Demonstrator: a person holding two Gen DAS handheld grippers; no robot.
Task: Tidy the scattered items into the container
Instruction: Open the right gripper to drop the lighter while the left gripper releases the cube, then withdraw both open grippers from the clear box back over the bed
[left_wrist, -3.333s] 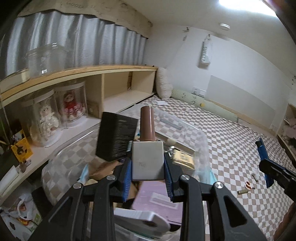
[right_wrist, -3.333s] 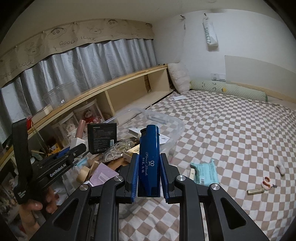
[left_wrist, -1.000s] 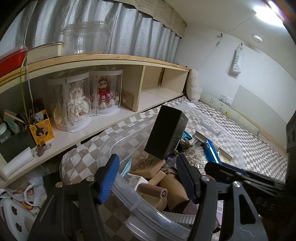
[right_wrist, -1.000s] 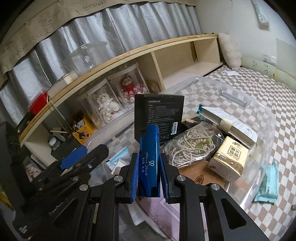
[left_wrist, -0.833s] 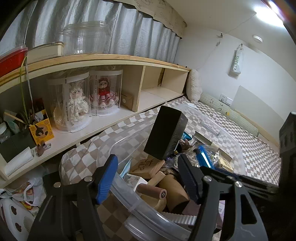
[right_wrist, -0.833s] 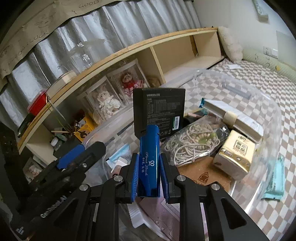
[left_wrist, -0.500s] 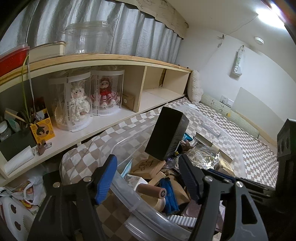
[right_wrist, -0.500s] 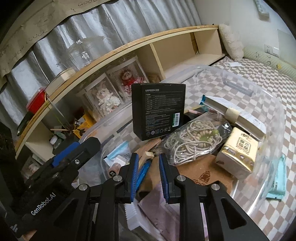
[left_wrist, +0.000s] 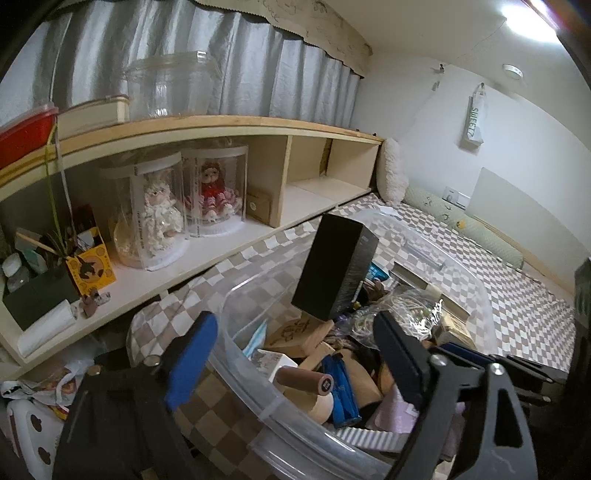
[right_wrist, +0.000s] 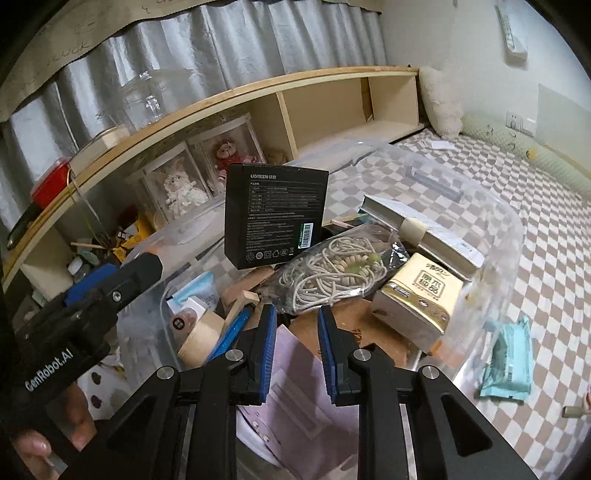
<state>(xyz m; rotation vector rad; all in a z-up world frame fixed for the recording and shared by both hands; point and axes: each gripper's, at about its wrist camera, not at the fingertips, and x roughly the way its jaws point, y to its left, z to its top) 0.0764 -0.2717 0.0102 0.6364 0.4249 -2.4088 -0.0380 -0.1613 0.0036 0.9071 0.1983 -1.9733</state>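
- Teal packet (right_wrist: 508, 363): flat on checked bed (right_wrist: 554, 229), just outside clear container (right_wrist: 509, 221); long axis roughly away from camera.
- Right gripper (right_wrist: 297, 314): nearer; packet off to its right; jaws nearly closed, empty.
- Left gripper (left_wrist: 293, 319): jaws just opening wide, empty, over container.

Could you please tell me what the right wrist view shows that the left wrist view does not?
Only the right wrist view shows the teal packet lying on the checked bedding outside the clear container. Only the left wrist view shows the lit ceiling lamp. Both show the black box and the blue case inside the container.
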